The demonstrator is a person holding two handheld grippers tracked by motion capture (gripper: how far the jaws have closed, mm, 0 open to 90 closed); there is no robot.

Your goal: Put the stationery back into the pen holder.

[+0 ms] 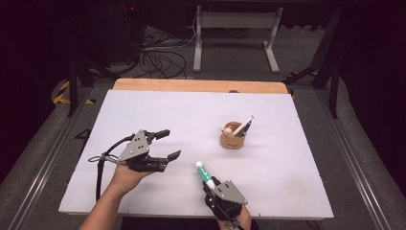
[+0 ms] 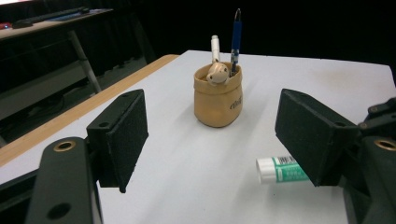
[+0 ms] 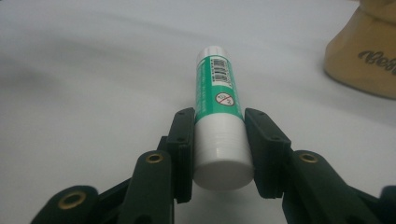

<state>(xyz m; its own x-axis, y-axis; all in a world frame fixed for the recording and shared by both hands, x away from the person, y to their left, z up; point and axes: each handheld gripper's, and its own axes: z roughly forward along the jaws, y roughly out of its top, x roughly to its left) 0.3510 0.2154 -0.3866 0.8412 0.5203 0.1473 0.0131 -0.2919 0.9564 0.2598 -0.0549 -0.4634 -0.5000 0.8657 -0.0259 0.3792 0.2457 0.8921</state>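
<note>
A green and white glue stick lies lengthwise between the jaws of my right gripper, which is shut on its white capped end. From above, the glue stick points away from the right gripper near the table's front edge. A tan pouch-like holder stands right of the table's middle, with a blue pen, a white pen and a round beige piece in it. My left gripper is open at the left. It faces the holder, and the glue stick shows past its right jaw.
The white table top has a wooden strip along its far edge. Beyond it are a white desk frame and loose cables on the floor. Metal rails run along both sides of the table.
</note>
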